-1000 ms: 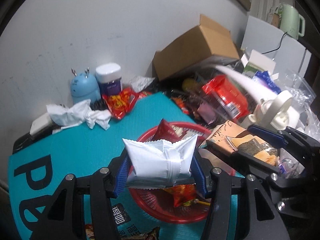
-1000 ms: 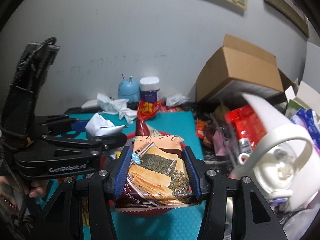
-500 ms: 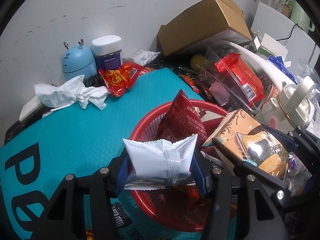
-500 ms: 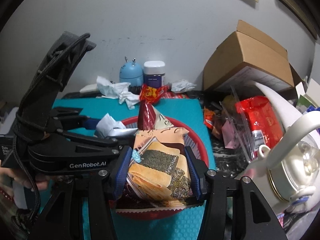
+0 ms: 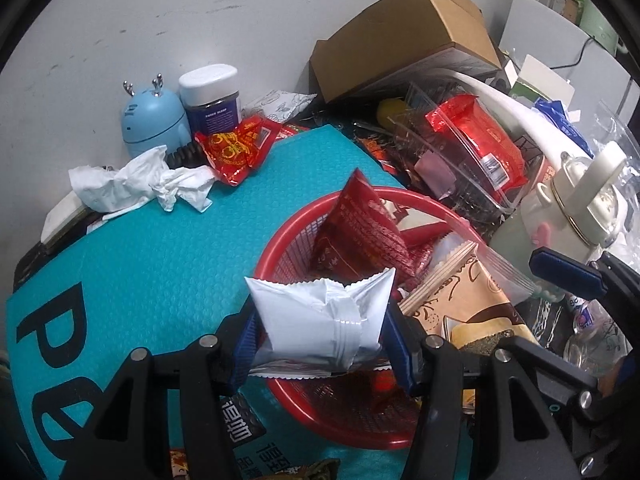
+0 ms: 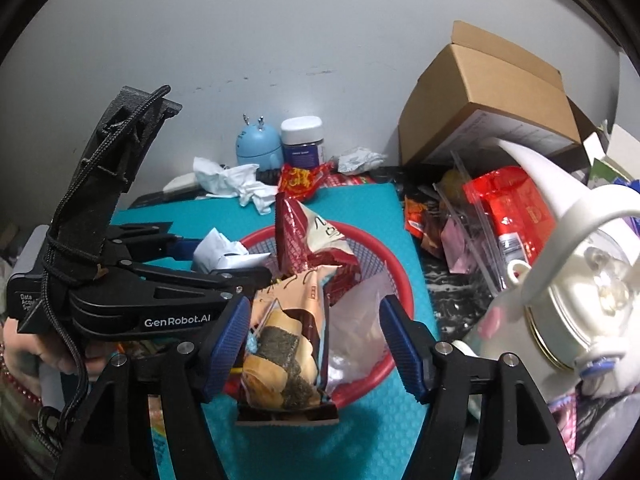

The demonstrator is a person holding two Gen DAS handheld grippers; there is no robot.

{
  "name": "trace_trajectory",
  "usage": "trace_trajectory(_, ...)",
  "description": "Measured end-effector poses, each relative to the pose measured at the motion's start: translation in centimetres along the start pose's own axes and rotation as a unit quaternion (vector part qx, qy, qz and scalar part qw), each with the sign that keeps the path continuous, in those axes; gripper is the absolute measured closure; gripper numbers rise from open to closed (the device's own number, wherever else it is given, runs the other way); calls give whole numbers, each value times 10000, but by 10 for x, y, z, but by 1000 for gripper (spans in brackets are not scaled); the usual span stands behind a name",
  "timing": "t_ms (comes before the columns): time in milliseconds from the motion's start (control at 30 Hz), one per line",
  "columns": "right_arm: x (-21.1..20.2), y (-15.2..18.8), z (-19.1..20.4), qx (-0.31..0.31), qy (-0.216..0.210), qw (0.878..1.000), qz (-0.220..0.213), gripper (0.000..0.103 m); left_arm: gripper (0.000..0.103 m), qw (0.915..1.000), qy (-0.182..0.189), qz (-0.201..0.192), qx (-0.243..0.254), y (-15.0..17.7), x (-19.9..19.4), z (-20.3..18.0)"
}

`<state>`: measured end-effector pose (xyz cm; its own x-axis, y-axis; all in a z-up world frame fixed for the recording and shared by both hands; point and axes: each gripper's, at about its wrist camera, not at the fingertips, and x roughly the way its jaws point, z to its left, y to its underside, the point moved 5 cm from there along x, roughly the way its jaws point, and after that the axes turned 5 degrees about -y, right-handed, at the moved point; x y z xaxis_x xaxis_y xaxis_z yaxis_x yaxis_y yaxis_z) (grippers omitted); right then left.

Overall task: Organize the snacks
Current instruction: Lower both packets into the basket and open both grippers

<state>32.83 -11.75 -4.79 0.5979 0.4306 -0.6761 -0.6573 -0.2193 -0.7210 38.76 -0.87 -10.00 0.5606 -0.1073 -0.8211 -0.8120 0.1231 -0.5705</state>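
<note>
Two snacks mid-drop: right tool (image 6: 314, 344) is opening w/ the seaweed pack (image 6: 286, 344) slipping between its pads into the red basket (image 5: 288, 240), left tool (image 5: 320, 340) pinching a white pack (image 5: 320, 320) over it, few packs already inside, red-gold one (image 5: 236, 148) left on the counter.

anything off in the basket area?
Seaweed snack pack sits tilted between the right gripper's opening jaws, touching only one pad, half over the red basket rim. Crumpled tissue litters the mat.
</note>
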Motion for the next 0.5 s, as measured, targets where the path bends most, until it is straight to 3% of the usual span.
trace_trajectory(167, 2, 7, 4, -214, 232, 9994, 141, 70, 48, 9999, 104, -61, 67, 0, -3, -5)
trace_trajectory(500, 13, 10, 9, -638, 807, 9946, 102, 75, 47, 9999, 79, 61, 116, 3, 7, -2)
